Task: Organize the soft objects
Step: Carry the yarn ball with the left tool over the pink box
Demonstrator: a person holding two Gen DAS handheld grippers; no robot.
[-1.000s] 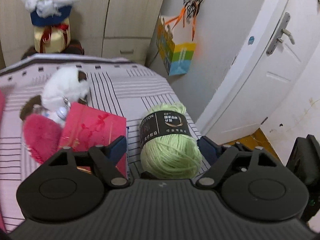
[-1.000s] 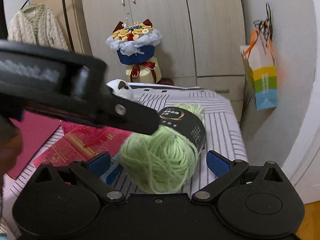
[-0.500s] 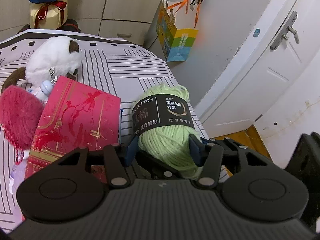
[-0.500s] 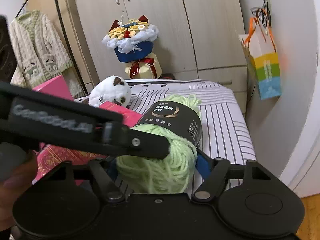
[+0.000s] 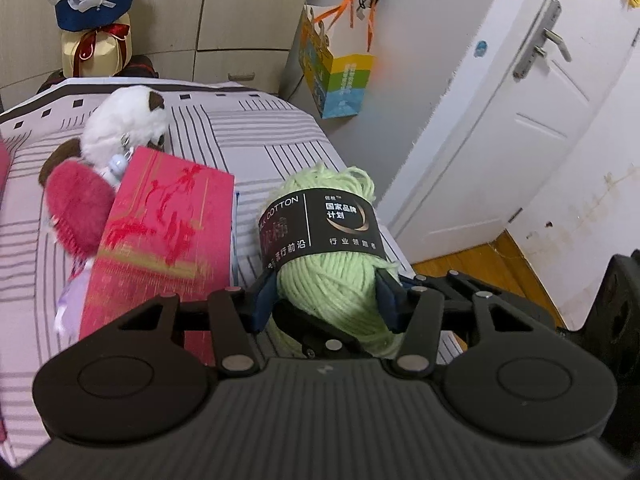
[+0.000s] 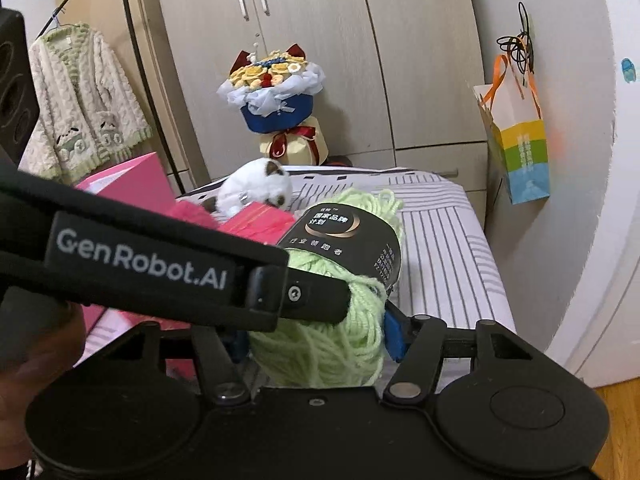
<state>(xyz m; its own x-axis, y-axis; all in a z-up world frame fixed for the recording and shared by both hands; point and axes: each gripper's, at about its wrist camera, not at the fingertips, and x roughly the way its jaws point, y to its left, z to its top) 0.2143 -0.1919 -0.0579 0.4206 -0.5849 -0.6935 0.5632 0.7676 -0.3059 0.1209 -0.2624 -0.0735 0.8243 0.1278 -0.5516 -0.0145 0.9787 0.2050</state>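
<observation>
**Both grippers clamp the yarn**

At the bed's near right corner, the green yarn (image 5: 336, 264) sits pinched from two sides at once. A second ago both grippers stood spread around the ball; half a second ago their pads were closing on it; now the left gripper (image 5: 326, 300) has its blue pads pressed into the wool below the black label, and the right gripper (image 6: 320, 336) squeezes the same ball from its own angle, its blue right pad dug into the strands. From the right view the left tool crosses in front and hides the right gripper's left pad, so only one side of that grip shows plainly.

Whether the ball has left the striped bed (image 5: 248, 136) I cannot tell.

Beside it lie the red box (image 5: 160, 240), a pink fluffy thing (image 5: 76, 204) and the white plush (image 5: 124, 124), none of them moved.

With the grab made, the yarn looks ready to be carried to wherever the soft things are gathered. Wool compresses, so a loose hold could let it slip or shed strands.
</observation>
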